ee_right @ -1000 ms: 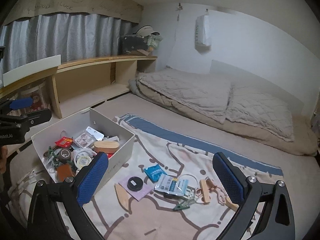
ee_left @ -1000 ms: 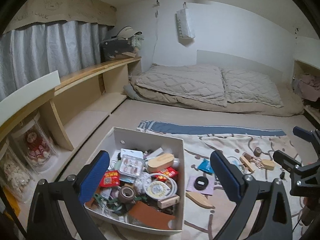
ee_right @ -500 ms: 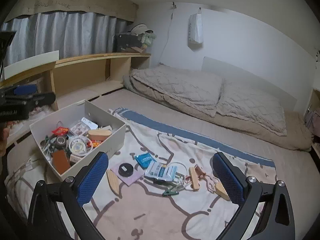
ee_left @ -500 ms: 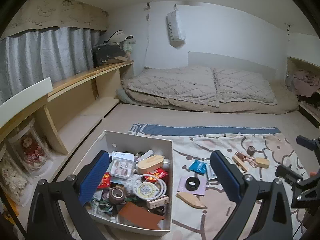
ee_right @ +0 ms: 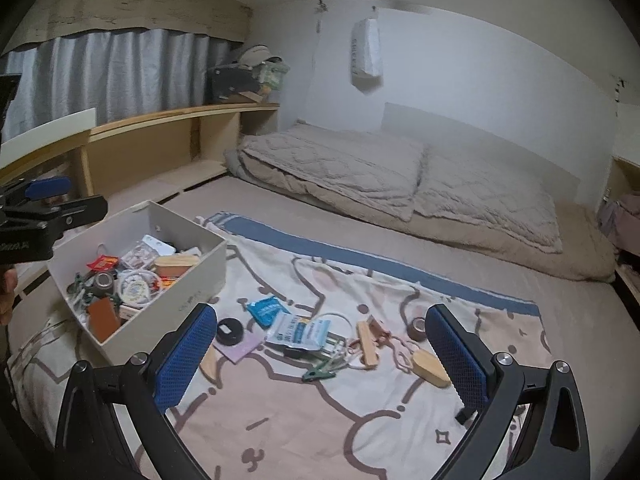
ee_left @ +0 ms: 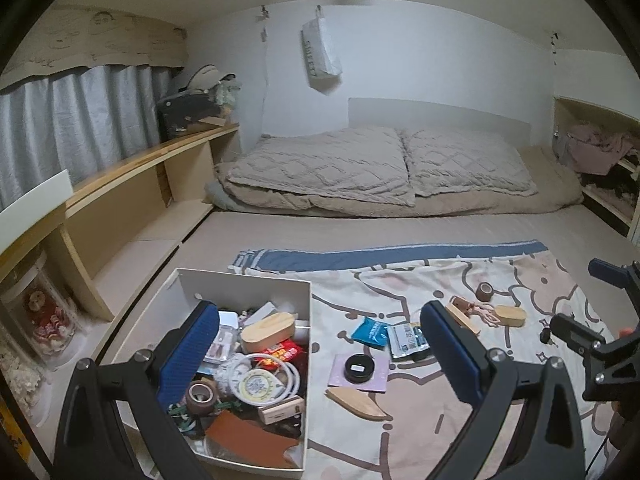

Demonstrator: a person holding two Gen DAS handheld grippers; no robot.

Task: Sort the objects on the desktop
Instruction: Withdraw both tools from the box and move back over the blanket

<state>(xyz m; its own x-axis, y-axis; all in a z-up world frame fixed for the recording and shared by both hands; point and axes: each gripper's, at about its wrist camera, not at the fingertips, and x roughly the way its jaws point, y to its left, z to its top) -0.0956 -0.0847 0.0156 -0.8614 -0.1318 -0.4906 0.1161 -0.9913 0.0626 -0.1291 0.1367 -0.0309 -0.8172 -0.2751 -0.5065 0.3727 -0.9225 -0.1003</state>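
**A:** Nearest the right wrist camera, the right gripper (ee_right: 320, 356) hangs jaws spread wide, nothing between the pads, above the loose items on the patterned blanket (ee_right: 304, 424). Left gripper (ee_left: 320, 354) is the same: spread wide, empty, straddling the right wall of the white box (ee_left: 306, 364).

**B:** Next pick, your guess?

**A:** Likely something from the pile on the blanket. Closest to the right jaws: green clip (ee_right: 319, 372), battery pack (ee_right: 300, 330), wooden stick (ee_right: 367, 344). Black round tin (ee_right: 230, 331) sits on a lilac card (ee_right: 242, 346) just right of the box.

**B:** Orientation?

**A:** Stick's long axis runs near-to-far in the right view, slightly tilted, so I'd close the jaws across its width, mid-length. Wooden oval (ee_right: 431, 368) lies diagonally, narrow end pointing far-left. Flat wooden leaf-shaped piece (ee_left: 356, 397) in the left view has its long axis left-right, tip to the right.

**B:** Tips?

**A:** Descend straight and keep the pads off the blanket folds. White cord (ee_right: 336, 322) loops around the battery pack; it could drag along. Take isolated pieces first.

**B:** Farther out?

**A:** Blue sachet (ee_right: 266, 310) beyond the pack, brown tape roll (ee_right: 418, 327) at the far right of the pile. Box is already well filled, so drop from low height into a free corner.
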